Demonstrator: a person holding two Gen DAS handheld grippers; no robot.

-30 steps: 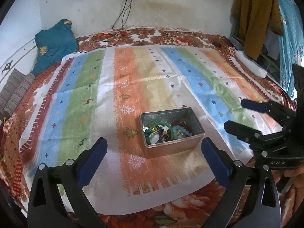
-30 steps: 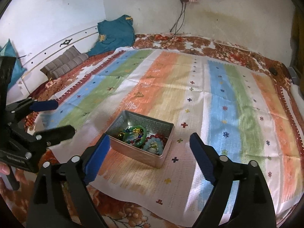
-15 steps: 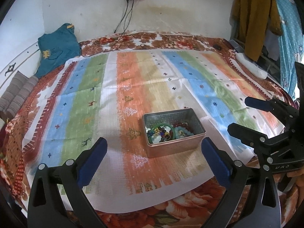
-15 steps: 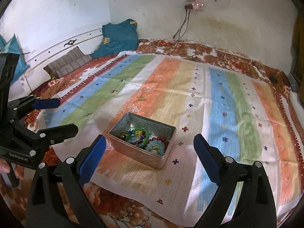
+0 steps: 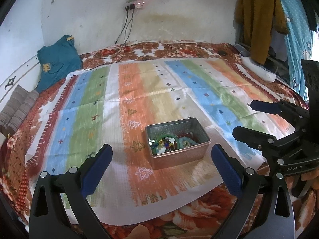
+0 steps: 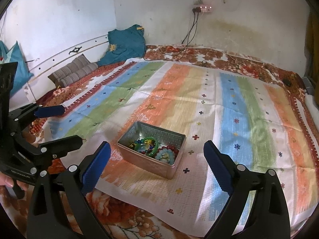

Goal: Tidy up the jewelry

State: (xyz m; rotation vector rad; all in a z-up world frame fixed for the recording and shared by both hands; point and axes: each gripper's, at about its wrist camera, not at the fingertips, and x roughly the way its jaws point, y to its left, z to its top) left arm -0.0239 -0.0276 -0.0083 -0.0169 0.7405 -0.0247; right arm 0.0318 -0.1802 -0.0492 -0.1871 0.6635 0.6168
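An open metal tin sits on a striped cloth spread over a bed. Inside lies tangled jewelry: a green bangle and red, blue and pale bead strings. My left gripper hovers just short of the tin, open, with nothing between its blue pads. The right gripper shows at the right edge of that view. In the right wrist view the tin and jewelry lie ahead of my right gripper, which stands wide open and holds nothing. The left gripper is at the left there.
A teal cushion and a striped pillow lie at the bed's far left. Cables hang from a wall socket onto the floral bedsheet. Clothes hang at the right. A hand holds the left gripper's handle.
Both views have tilted up a little, showing more wall. The right gripper's fingers have spread slightly wider. The tin and its jewelry have not moved.
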